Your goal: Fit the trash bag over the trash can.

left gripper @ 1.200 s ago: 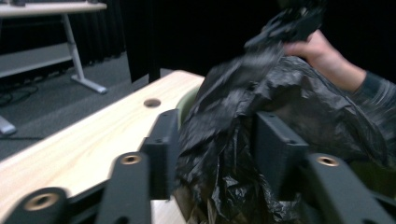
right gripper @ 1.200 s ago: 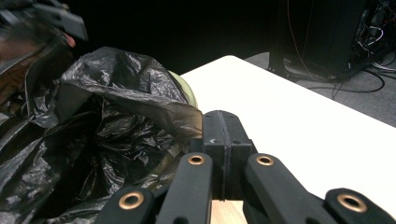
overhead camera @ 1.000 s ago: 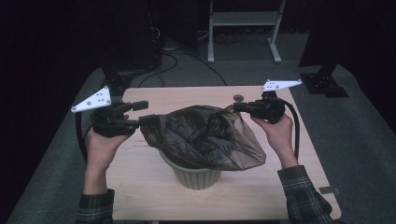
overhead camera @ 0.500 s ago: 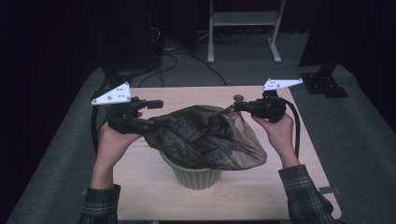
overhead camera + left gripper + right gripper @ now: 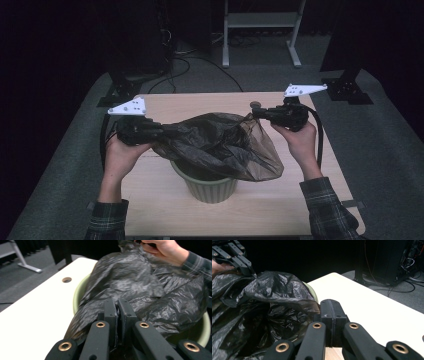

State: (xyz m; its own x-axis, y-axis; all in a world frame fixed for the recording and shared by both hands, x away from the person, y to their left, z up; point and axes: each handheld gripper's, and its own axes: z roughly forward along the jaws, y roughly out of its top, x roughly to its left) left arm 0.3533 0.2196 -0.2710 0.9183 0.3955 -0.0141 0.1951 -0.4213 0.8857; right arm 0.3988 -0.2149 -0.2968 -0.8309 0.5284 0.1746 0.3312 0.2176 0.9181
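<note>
A crumpled black trash bag (image 5: 220, 145) drapes over a pale green bin (image 5: 210, 187) standing mid-table. My left gripper (image 5: 167, 131) is at the bag's left edge; its jaws have just been closing and now pinch the film between them. In the left gripper view the jaws (image 5: 117, 305) meet on the bag (image 5: 140, 282) above the bin's rim (image 5: 77, 293). My right gripper (image 5: 256, 113) is shut on the bag's far right edge. In the right gripper view the jaws (image 5: 331, 306) clamp the brownish film of the bag (image 5: 274, 292), with the left gripper (image 5: 249, 271) across from them.
The light wooden table (image 5: 280, 200) has a small round hole (image 5: 255, 104) near its back edge. Behind it a metal stand (image 5: 260, 20) and cables (image 5: 185, 55) sit on the grey floor. A black base (image 5: 345, 90) lies at the back right.
My left gripper came in from the left, dropped a little and went from open to shut on the bag's left edge. The right gripper kept still, holding the bag.
</note>
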